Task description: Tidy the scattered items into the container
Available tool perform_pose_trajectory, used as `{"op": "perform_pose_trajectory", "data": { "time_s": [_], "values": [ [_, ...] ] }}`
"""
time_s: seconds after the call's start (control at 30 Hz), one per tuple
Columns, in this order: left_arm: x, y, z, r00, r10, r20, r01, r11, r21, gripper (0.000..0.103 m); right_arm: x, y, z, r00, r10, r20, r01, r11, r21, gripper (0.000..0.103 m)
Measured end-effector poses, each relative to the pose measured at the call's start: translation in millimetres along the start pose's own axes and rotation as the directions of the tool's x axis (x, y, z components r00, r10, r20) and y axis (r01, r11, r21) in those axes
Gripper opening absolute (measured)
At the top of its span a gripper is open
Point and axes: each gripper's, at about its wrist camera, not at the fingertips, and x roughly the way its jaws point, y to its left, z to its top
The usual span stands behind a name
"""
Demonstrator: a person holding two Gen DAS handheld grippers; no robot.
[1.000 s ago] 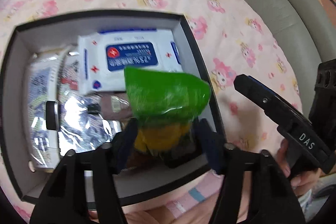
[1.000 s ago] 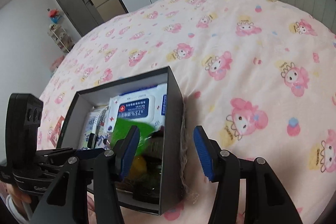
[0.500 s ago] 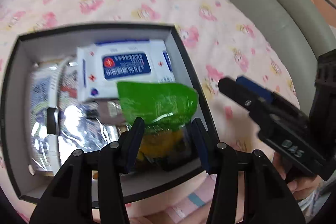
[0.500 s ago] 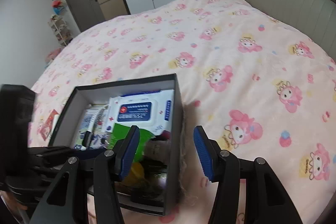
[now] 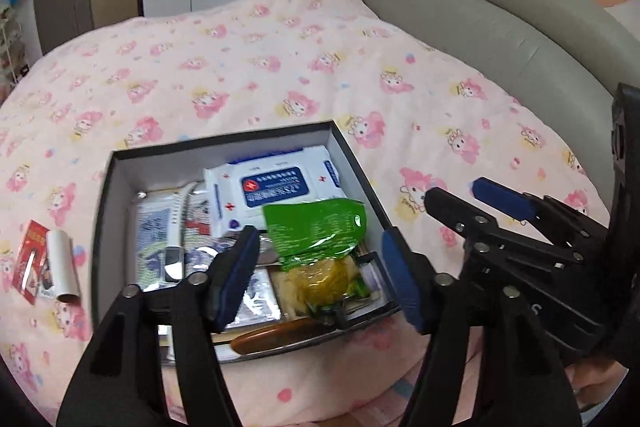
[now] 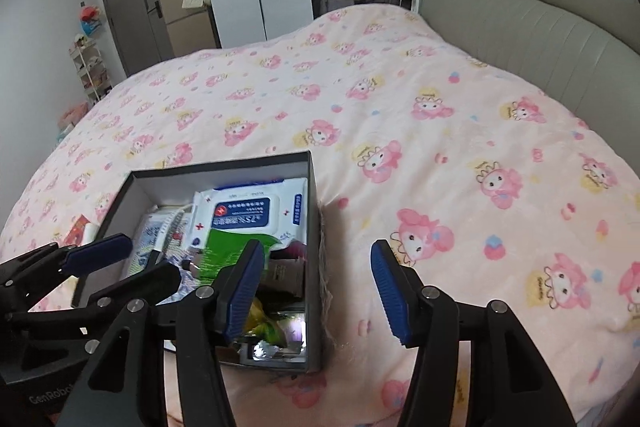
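Most items, the green packet (image 5: pixel 316 227) included, are seen in the box (image 5: pixel 102 223); a red packet (image 5: pixel 34 261) and white tube (image 5: pixel 62 265) are left on the bed at its left. The left gripper (image 5: pixel 320 275) and right gripper (image 6: pixel 316 291) are opening, nothing held.

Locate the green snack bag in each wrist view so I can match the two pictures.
Left wrist: the green snack bag lies in the box, lower centre, seen between the fingers of the left gripper, not gripped.
Right wrist: the same bag shows lower left, partly hidden behind the right gripper's left finger.
Shared landmark: the white wipes pack with the blue label, just beyond the bag in both.
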Motion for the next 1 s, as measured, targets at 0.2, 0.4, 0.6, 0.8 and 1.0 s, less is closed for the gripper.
{"op": "perform_pose_trajectory", "data": {
  "time_s": [0.2, 0.4, 0.6, 0.8, 1.0],
  "values": [
    [-48.3, 7.4, -10.9, 0.994, 0.079, 0.077, -0.080, 0.997, 0.016, 0.093, -36.3, 15.9, -4.0, 0.999, -0.013, 0.042, 0.012, 1.000, 0.003, 0.063],
    [-96.1, 15.8, -24.1, 0.987, 0.077, 0.142, -0.079, 0.997, 0.003, 0.101, -78.6, 36.9, -15.9, 0.996, -0.017, 0.088, 0.019, 1.000, -0.022, 0.070],
    [-122.1, 9.4, -47.5, 0.981, 0.077, 0.178, -0.084, 0.996, 0.035, 0.102, -102.8, 43.4, -46.1, 0.995, 0.011, 0.102, -0.011, 1.000, -0.006, 0.071],
    [-128.0, 5.1, -63.6, 0.980, 0.070, 0.187, -0.076, 0.997, 0.024, 0.102, -111.9, 45.5, -61.3, 0.993, -0.001, 0.114, 0.004, 1.000, -0.030, 0.071],
    [-127.3, 8.3, -69.6, 0.982, 0.067, 0.175, -0.067, 0.998, -0.009, 0.102, -113.1, 46.5, -65.5, 0.993, 0.002, 0.116, 0.002, 0.999, -0.037, 0.071]
  ]
}}
